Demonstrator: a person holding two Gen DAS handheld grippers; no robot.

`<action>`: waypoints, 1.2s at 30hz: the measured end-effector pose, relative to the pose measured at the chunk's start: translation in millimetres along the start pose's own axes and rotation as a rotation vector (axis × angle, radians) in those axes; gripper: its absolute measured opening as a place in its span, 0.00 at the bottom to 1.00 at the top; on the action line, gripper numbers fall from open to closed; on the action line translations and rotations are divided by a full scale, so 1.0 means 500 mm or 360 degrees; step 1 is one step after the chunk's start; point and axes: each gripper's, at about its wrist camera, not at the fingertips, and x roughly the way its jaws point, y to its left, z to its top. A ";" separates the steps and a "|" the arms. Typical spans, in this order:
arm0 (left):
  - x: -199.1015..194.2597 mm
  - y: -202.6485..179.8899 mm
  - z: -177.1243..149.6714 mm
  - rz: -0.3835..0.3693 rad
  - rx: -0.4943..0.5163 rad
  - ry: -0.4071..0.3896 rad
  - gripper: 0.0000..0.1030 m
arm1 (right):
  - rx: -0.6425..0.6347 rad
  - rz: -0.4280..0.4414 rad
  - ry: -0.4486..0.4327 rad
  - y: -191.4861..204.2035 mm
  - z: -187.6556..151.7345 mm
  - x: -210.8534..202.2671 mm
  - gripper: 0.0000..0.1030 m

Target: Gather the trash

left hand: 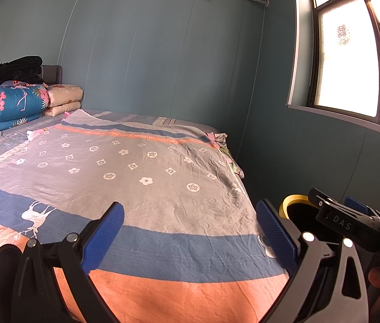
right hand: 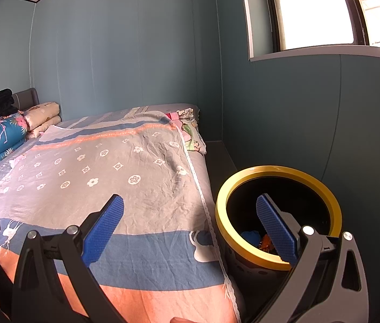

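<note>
Over bed [right hand: 136,161] | L gripper [left hand: 190,234] & R gripper [right hand: 190,228] jaws spread, empty | bin [right hand: 278,172] beside bed, trash [right hand: 251,238] inside

Bin [right hand: 278,215]: round, black body w/ yellow rim, upright on floor just beside bed's right edge, btwn bed and blue wall under window. Top open. Inside, at bottom: trash [right hand: 254,238], a blue crumpled piece and smth orange next to it, partly hidden, can't tell what. In left wrist view only a bit of the rim and dark inside shows.
</note>
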 end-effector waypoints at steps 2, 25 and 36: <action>0.000 -0.001 -0.001 0.0000 0.0001 0.0001 0.92 | 0.0002 0.0000 0.0001 0.000 0.001 0.001 0.92; 0.000 -0.003 -0.005 -0.0003 -0.0003 0.0007 0.92 | 0.0007 -0.0006 0.0024 -0.001 -0.008 0.005 0.92; -0.001 -0.004 -0.007 0.0006 -0.0003 0.0015 0.92 | 0.0009 -0.0009 0.0035 0.000 -0.011 -0.001 0.92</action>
